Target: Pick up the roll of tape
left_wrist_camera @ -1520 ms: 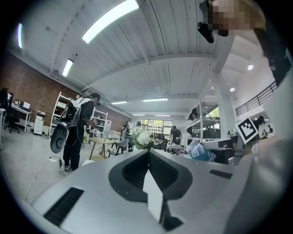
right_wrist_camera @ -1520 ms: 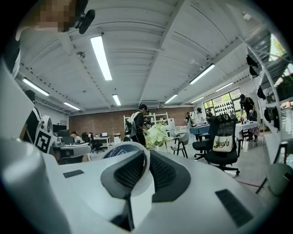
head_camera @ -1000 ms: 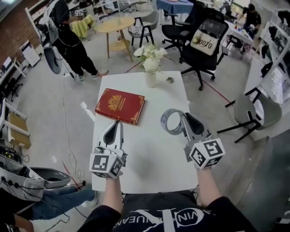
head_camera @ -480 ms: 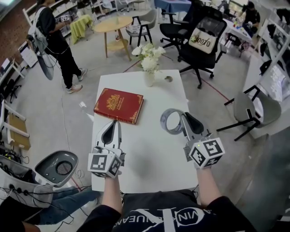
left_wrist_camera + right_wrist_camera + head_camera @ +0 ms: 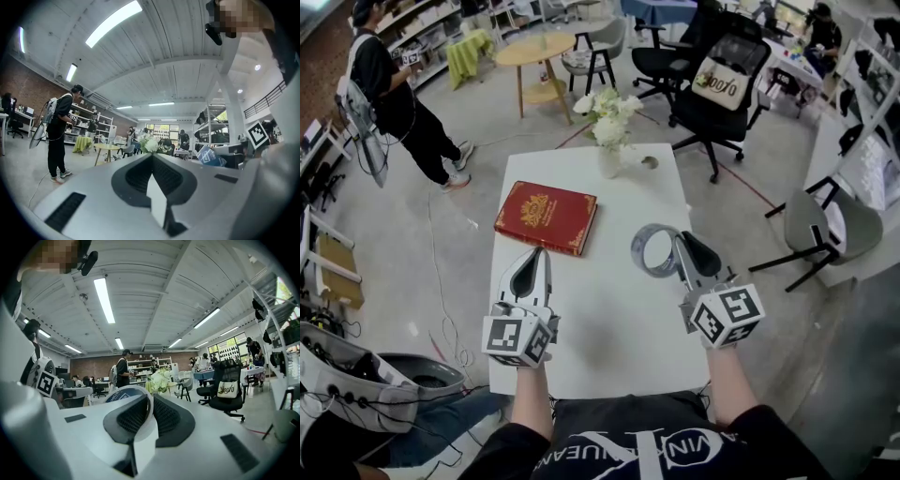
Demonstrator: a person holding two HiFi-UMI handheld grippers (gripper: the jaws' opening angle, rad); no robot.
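Tape roll (image 5: 653, 251), a grey translucent ring, pinched by right tool (image 5: 679, 243).

**An open-plan office in a large hall**

The white tabletop (image 5: 619, 328) stands on a bare grey floor (image 5: 441, 206). From it, black swivel chairs (image 5: 722, 94) stand at 1 o'clock and a round wooden table (image 5: 539, 52) at 11 o'clock. Shelves (image 5: 412, 23) line a brick wall (image 5: 326, 58) at 10 o'clock. The gripper views show long strip lights (image 5: 104, 294) on a high white ceiling (image 5: 154, 287), with people at desks (image 5: 75, 392) below.
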